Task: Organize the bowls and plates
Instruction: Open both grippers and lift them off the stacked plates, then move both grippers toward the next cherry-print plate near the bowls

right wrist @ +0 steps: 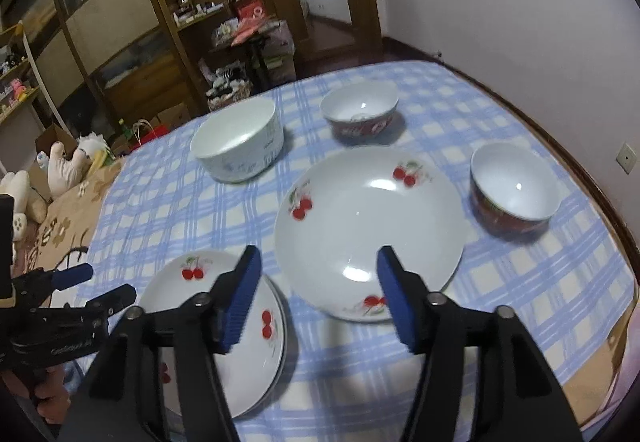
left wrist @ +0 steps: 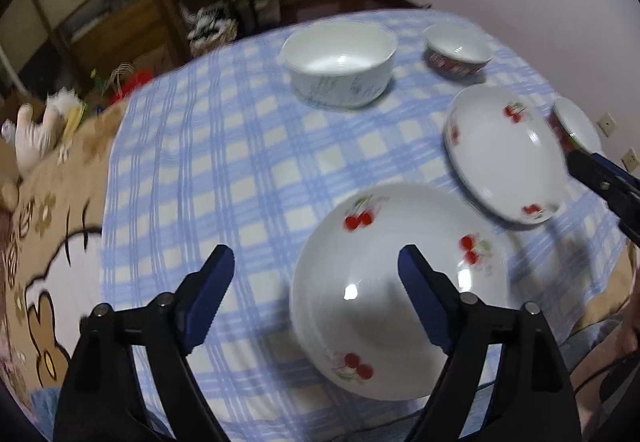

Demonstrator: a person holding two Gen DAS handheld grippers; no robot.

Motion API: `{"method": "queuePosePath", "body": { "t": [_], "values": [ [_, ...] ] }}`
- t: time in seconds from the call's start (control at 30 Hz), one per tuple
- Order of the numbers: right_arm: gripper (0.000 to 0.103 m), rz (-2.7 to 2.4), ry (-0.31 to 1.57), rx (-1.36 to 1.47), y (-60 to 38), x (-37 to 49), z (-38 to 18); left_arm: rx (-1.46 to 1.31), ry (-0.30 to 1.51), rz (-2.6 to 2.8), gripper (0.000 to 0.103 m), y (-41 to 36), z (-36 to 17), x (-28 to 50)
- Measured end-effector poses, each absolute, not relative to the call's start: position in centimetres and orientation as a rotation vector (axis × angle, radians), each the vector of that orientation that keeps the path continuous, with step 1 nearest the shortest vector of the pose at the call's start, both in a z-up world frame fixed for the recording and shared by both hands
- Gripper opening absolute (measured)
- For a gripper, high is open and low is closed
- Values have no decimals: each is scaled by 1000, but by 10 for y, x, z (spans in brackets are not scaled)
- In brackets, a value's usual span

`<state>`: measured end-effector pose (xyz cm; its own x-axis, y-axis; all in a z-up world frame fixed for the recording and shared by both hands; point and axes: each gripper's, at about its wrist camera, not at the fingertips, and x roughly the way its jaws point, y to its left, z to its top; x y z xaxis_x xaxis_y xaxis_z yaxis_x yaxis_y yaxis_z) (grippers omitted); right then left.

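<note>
A blue-checked cloth (right wrist: 168, 177) covers the table. My right gripper (right wrist: 316, 282) hangs wide open, empty, over the lone cherry plate (right wrist: 360, 217); my left gripper (left wrist: 316, 274), also gaping and empty, waits by the stacked plates (right wrist: 240, 338) where I judge it belongs

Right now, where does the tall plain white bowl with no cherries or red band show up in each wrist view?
Left wrist view: the tall white bowl sits top centre, at the far side of the checked cloth.
Right wrist view: the tall white bowl is upper left of centre.
Shared landmark: a red-patterned small bowl stands just right of it in both.
</note>
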<state>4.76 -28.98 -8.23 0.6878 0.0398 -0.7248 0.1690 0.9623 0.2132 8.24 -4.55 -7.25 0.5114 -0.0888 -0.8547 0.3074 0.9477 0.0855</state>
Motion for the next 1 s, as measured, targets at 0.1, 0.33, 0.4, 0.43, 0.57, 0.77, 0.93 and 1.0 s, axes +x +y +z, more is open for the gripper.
{"method": "queuePosePath", "body": {
  "t": [0.1,0.33,0.4,0.43,0.57,0.77,0.93,1.0],
  "values": [
    [85,-87,802,287,-298,53,-78,254,973,-259,92,-57,-60,84],
    [103,-100,811,328,-319,65,-78,211,981,-297,93,-73,-48,106],
    [103,-105,807,356,-328,66,-78,194,985,-296,93,-77,-48,115],
    [103,-107,807,364,-330,67,-78,192,988,-297,93,-78,-47,118],
    [103,-145,813,382,-345,73,-82,175,999,-302,93,-83,-50,133],
    [103,-177,840,385,-361,79,-92,203,1007,-332,93,-98,-56,151],
    [103,-180,859,376,-367,85,-96,196,1004,-380,93,-116,-57,164],
    [103,-180,868,363,-370,87,-97,193,996,-403,93,-126,-58,169]
  ]
}}
